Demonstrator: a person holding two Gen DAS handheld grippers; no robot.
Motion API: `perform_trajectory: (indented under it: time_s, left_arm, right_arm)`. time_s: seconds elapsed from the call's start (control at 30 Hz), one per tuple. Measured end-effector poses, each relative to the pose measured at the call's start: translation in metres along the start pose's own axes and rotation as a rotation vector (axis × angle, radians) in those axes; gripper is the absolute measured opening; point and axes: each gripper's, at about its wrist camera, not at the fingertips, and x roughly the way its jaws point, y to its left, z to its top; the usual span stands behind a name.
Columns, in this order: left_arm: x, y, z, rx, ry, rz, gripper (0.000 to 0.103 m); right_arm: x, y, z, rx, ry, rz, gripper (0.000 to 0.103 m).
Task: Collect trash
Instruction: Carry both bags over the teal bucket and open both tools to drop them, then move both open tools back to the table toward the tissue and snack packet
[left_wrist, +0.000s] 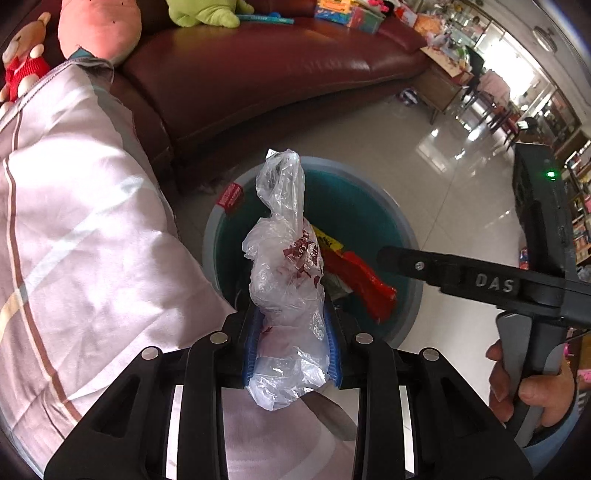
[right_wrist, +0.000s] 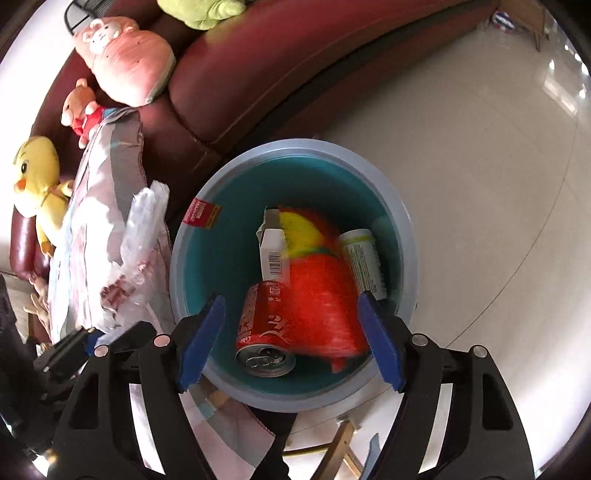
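My left gripper (left_wrist: 291, 314) is shut on a crumpled clear plastic bag (left_wrist: 284, 266) with red print, held just over the near left rim of a teal bin (left_wrist: 402, 221). My right gripper (right_wrist: 291, 299) hangs open above the bin (right_wrist: 295, 146), its blue pads touching nothing. Inside the bin lie a blurred red wrapper (right_wrist: 321, 306), a red soda can (right_wrist: 262, 332), a white carton (right_wrist: 273, 254) and a pale bottle (right_wrist: 364, 258). The bag (right_wrist: 140, 236) also shows at the left of the right wrist view. A black finger (left_wrist: 424, 264) of the right gripper reaches over the bin.
A maroon leather sofa (left_wrist: 258, 66) curves behind the bin, with a striped pillow (left_wrist: 74, 221) and plush toys (right_wrist: 37, 184) on it. A hand (left_wrist: 532, 387) grips the right tool's handle. Glossy tiled floor (right_wrist: 480, 184) spreads to the right.
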Motion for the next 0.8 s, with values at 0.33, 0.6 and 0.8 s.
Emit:
perform_trajectory:
  time_s: [0.33, 0.6, 0.8]
  left_arm:
    - [0.005, 0.001, 0.003, 0.003, 0.003, 0.022, 0.075]
    - [-0.014, 0.004, -0.01, 0.014, -0.009, 0.019, 0.093]
    - [-0.034, 0.002, -0.025, 0.024, -0.031, 0.033, 0.096]
  right_arm:
    - [-0.025, -0.02, 0.001, 0.059, -0.052, -0.035, 0.076]
    - [-0.03, -0.018, -0.004, 0.076, -0.043, -0.035, 0.077]
    - [-0.032, -0.007, -0.011, 0.071, -0.019, -0.039, 0.077]
